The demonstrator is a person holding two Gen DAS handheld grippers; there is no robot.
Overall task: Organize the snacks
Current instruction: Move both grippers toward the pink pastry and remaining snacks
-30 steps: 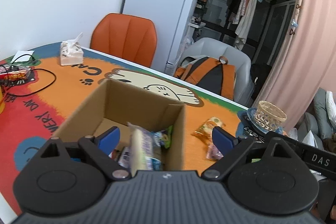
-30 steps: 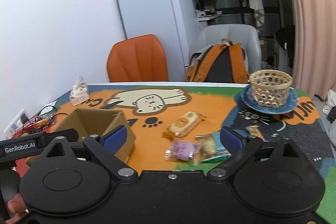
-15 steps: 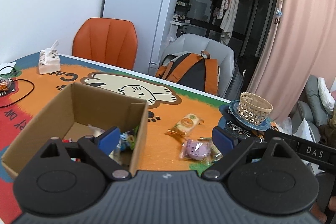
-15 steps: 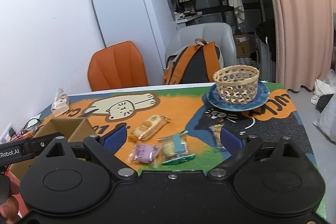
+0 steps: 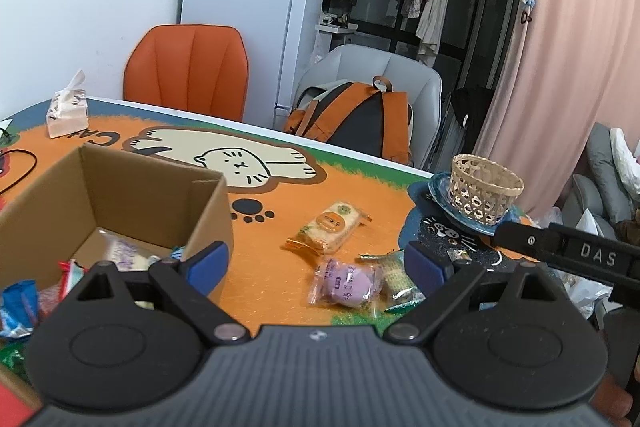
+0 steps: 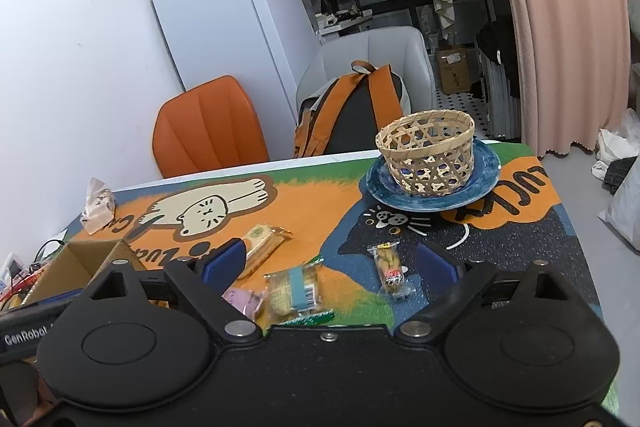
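Note:
An open cardboard box (image 5: 120, 195) with several snack packets inside stands at the left. Right of it on the mat lie a yellow-green biscuit pack (image 5: 330, 227), a purple packet (image 5: 346, 283) and a cracker packet (image 5: 396, 275). My left gripper (image 5: 316, 263) is open above the purple packet, not touching it. My right gripper (image 6: 330, 263) hovers with its jaws closing a little. The cracker packet (image 6: 294, 291) and a small nut packet (image 6: 390, 267) lie below the gap, and the pads touch neither.
A woven basket (image 6: 428, 157) sits on a blue plate (image 6: 484, 183) at the table's far right. A tissue pack (image 5: 66, 111) and cables lie far left. An orange chair (image 5: 188, 67) and a grey chair with a backpack (image 5: 356, 123) stand behind the table.
Both grippers have swung to the right, away from the box and over the loose snacks. The left gripper no longer hangs over the box's opening.

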